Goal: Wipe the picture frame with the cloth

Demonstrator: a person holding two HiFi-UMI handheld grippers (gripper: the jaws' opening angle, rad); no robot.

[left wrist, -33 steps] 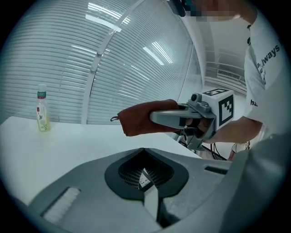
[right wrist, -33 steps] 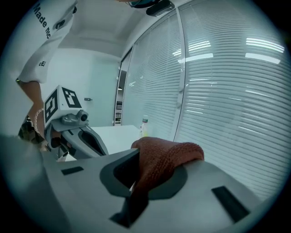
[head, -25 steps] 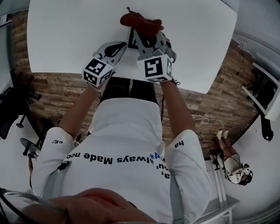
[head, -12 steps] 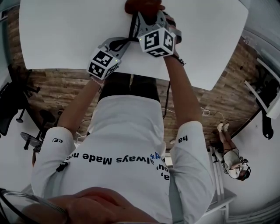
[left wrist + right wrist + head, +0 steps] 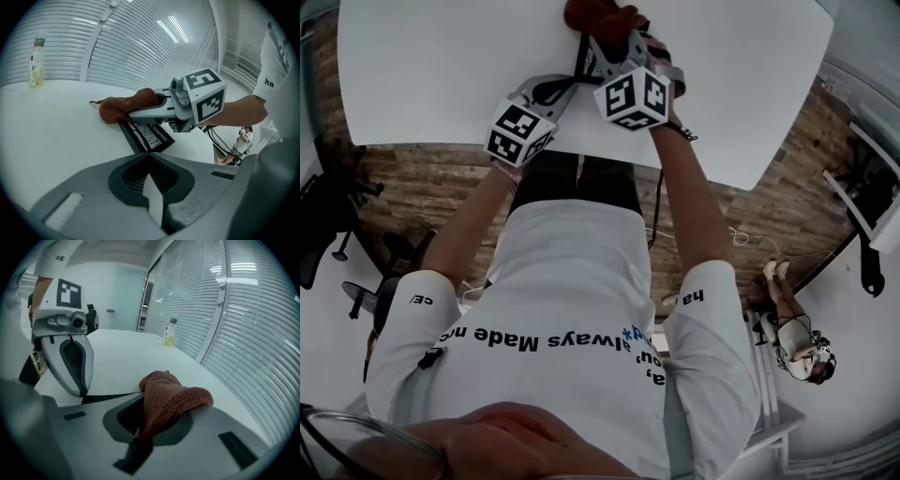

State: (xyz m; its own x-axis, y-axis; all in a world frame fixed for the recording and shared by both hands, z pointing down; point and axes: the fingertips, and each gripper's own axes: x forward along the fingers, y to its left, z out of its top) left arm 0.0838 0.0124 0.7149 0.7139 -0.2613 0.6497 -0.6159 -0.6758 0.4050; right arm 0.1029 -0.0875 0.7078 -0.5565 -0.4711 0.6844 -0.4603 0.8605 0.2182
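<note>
A black picture frame (image 5: 147,136) lies flat on the white table (image 5: 431,66); in the head view only a dark edge of the frame (image 5: 580,58) shows beside my grippers. My right gripper (image 5: 140,401) is shut on a rust-red cloth (image 5: 171,401) and holds it down over the frame's far end. That cloth (image 5: 123,108) bunches under the right gripper (image 5: 140,111) in the left gripper view. My left gripper (image 5: 149,152) has its jaws together, tips at the frame's near corner. Whether they pinch the frame I cannot tell.
A small bottle of yellow liquid (image 5: 36,63) stands far back on the table by the window blinds, also seen as the bottle (image 5: 169,332) in the right gripper view. The table's near edge (image 5: 487,145) runs just below the grippers. A second person (image 5: 797,352) stands at right on the floor.
Both grippers have moved farther from the table's near edge, and the right one has carried the cloth away along the frame. Over the last half second they barely moved.
</note>
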